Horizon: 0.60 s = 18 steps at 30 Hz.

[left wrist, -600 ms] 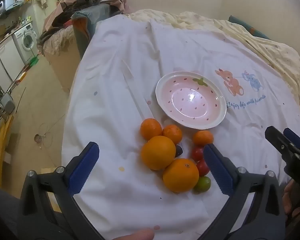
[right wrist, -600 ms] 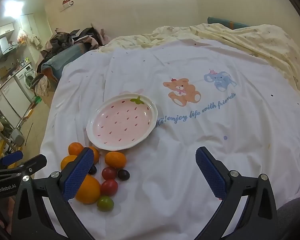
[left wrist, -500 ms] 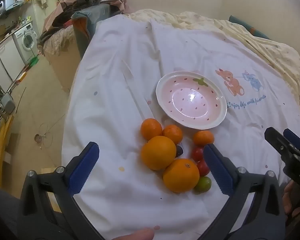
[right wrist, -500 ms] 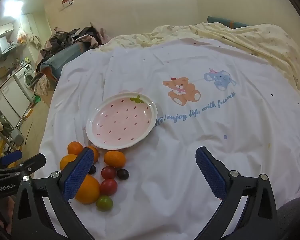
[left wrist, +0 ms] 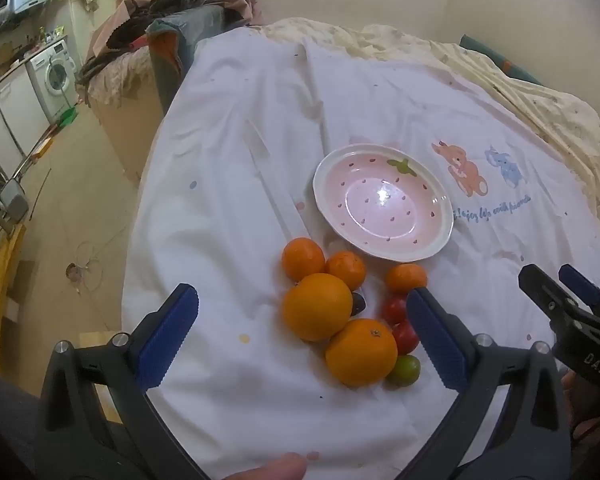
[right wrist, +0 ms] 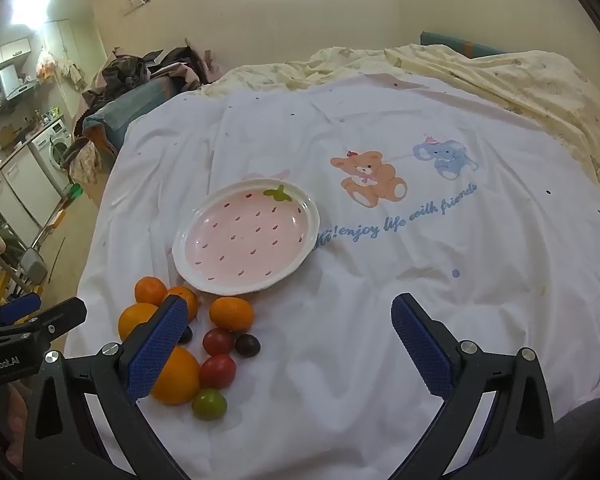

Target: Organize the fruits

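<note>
A pink strawberry-pattern plate (left wrist: 440, 240) (right wrist: 188, 264) lies empty on the white sheet. In front of it sits a cluster of fruit: two large oranges (left wrist: 317, 306) (left wrist: 361, 351), three small tangerines (left wrist: 302, 258), red cherry tomatoes (left wrist: 394, 309) (right wrist: 218, 341), a green tomato (left wrist: 405, 370) (right wrist: 209, 404) and a dark plum (right wrist: 247, 345). My left gripper (left wrist: 300, 328) is open, held above the near oranges. My right gripper (right wrist: 288, 332) is open and empty, just right of the fruit; it also shows in the left wrist view (left wrist: 564, 304).
The white sheet with a bear and elephant print (right wrist: 376, 180) covers a bed. Its left edge drops to the floor (left wrist: 80, 208). A pile of clothes (left wrist: 172, 4) and a washing machine (left wrist: 56, 76) stand at the far left. A yellow blanket (right wrist: 500, 80) lies behind.
Both grippers have drifted very slightly; the fruit and plate have not moved. Both stay open.
</note>
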Tool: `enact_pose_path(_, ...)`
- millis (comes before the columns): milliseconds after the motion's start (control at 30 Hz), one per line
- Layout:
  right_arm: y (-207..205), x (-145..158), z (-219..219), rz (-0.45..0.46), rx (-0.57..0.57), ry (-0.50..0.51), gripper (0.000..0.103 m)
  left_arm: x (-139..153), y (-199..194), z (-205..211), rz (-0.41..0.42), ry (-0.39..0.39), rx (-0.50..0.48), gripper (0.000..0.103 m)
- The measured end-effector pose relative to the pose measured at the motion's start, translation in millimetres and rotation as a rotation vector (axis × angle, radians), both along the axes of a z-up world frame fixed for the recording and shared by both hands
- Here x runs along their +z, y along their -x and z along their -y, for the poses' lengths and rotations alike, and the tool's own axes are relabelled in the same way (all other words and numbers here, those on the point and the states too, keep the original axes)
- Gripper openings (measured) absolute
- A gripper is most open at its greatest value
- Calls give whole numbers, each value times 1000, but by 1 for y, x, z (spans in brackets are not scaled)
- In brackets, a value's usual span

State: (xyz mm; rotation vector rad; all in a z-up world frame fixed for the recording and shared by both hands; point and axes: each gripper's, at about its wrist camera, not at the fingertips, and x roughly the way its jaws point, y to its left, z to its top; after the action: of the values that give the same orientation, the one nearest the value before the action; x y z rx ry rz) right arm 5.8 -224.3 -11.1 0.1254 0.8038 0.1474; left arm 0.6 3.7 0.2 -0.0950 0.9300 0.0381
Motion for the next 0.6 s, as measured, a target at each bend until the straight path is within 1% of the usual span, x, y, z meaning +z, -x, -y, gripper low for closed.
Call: enact_pose_path(600, 0, 3, 1, 5, -10, 9, 103, 1, 1, 1, -3, 4, -5, 103)
